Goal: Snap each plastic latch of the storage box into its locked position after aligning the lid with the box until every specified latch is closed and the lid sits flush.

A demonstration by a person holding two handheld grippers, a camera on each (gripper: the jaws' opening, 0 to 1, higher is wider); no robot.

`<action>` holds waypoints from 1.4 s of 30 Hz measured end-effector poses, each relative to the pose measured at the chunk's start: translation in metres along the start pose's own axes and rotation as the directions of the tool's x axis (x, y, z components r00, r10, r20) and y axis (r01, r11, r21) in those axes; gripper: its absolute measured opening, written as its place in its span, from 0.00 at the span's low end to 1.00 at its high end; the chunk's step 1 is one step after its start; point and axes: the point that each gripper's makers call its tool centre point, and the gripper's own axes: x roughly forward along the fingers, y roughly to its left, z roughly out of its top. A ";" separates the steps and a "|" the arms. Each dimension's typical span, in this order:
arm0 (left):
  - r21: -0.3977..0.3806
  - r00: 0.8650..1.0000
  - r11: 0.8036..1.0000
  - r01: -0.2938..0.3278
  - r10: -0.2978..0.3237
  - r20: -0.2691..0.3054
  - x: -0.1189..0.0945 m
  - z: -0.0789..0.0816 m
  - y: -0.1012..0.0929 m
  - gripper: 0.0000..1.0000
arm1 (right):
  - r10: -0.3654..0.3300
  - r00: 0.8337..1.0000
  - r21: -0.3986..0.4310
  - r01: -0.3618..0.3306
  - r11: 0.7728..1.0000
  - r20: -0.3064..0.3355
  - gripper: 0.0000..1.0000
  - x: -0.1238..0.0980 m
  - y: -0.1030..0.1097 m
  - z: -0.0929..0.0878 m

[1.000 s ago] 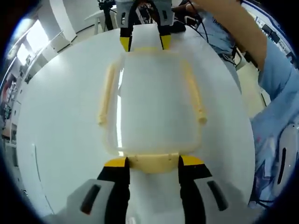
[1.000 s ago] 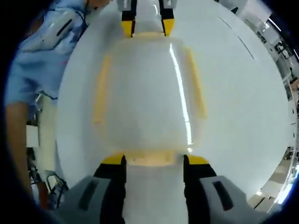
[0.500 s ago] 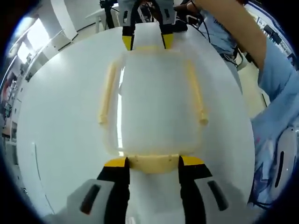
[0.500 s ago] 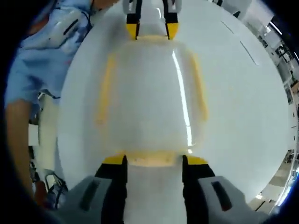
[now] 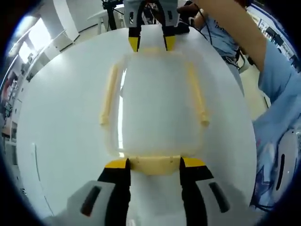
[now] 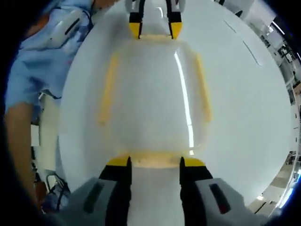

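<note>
Storage box [image 5: 157,110] between both tools

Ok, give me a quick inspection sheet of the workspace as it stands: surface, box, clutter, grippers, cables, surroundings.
Surface: round white table, bare around the box.
Job's things: translucent box with lid on; pale yellow latches on all four sides; long side latches lie along the lid edges. Whether any is fully snapped, cannot tell.
Clutter: nothing seen.
Grippers: left gripper open, yellow tips either side of the near end latch; right gripper open, the same at the opposite end latch.
Cables: dark cables past the table's far edge.
Surroundings: person in light blue sleeve; furniture and bright windows beyond.
</note>
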 end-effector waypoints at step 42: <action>-0.008 1.000 1.000 0.004 -0.003 0.029 -0.003 0.002 0.001 0.39 | -0.006 0.999 0.011 0.007 1.000 -0.046 0.39 0.000 0.000 -0.003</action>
